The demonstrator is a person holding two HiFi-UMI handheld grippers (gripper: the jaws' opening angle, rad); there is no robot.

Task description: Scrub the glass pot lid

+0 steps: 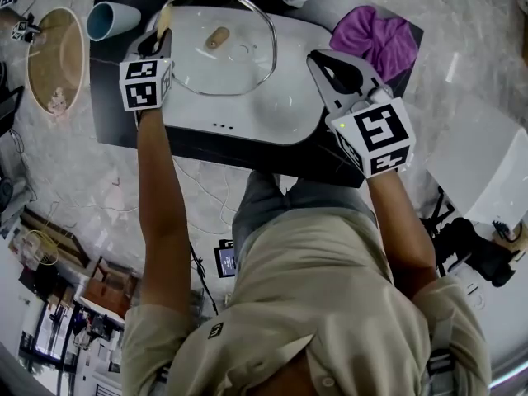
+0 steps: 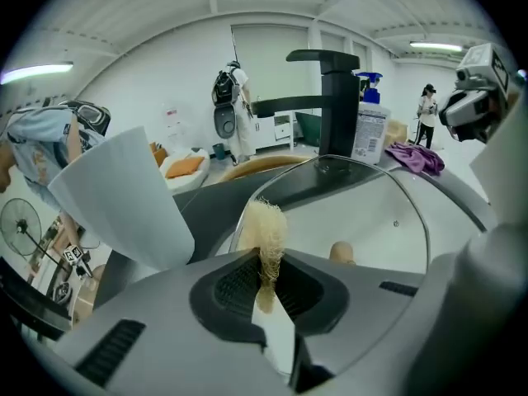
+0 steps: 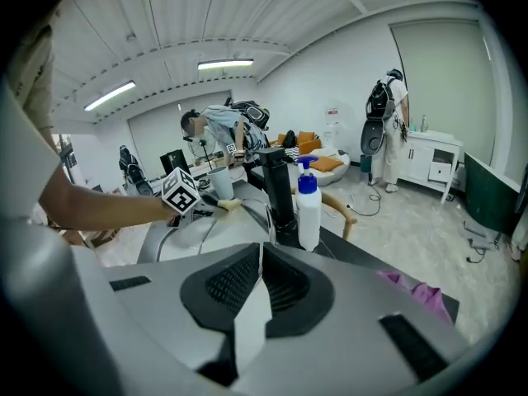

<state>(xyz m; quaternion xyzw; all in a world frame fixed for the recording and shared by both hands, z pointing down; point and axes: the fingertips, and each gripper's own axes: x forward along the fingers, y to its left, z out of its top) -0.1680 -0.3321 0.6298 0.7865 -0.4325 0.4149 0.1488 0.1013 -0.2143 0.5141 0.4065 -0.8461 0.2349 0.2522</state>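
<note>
Close by lid (image 1: 231,60), cup (image 1: 111,19) (cloth (image 1: 375,40) opposite)

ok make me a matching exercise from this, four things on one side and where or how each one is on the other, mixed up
Things:
1. glass pot lid
2. loofah scrubber
3. purple cloth
4. right gripper

Place or state:
A. pinched in the left gripper
B. lying in the white sink
C. fingers together, holding nothing
D. on the dark counter, right of the sink

Pairs: 1-B, 2-A, 3-D, 4-C
</note>
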